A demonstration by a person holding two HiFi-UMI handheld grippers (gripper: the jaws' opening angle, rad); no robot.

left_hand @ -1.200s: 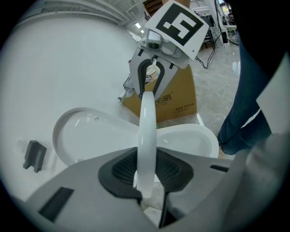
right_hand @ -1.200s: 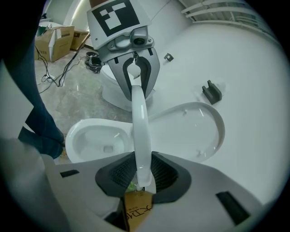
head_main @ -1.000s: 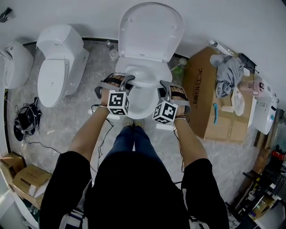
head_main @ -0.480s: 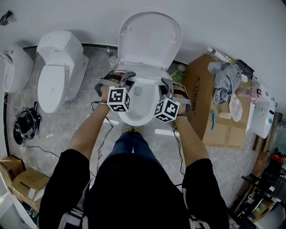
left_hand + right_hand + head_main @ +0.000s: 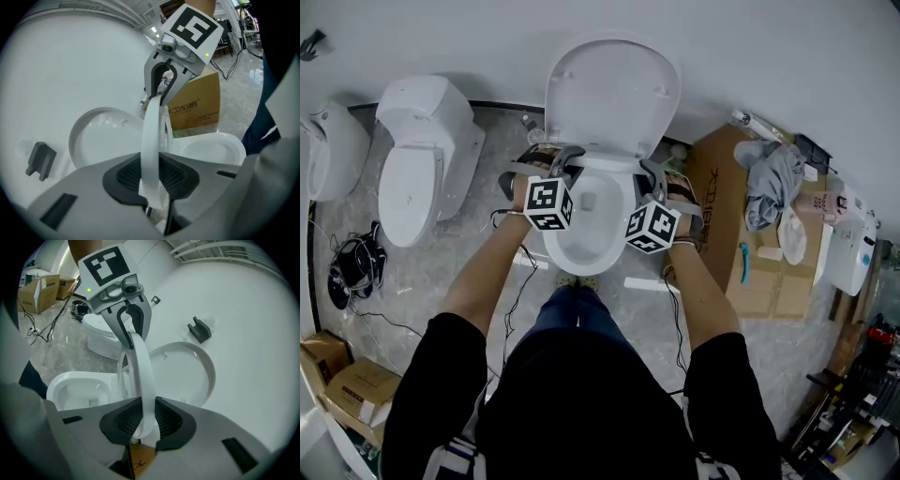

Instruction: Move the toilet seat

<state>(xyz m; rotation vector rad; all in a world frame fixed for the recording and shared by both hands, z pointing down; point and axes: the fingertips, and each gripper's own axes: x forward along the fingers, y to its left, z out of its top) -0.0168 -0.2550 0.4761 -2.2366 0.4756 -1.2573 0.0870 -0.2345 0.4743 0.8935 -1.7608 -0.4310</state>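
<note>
The left gripper pinches the left side of the white plastic toilet seat ring between its black ribbed pads. The ring stands tilted up on edge above the white ceramic toilet bowl, in front of the raised white oval lid. The right gripper holds the ring's right side between its pads, with its jaws closing on it.

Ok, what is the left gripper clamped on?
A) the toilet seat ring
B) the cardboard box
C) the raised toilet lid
A: the left gripper has the thin white seat ring edge-on between its pads, while the lid stands open behind it.
</note>
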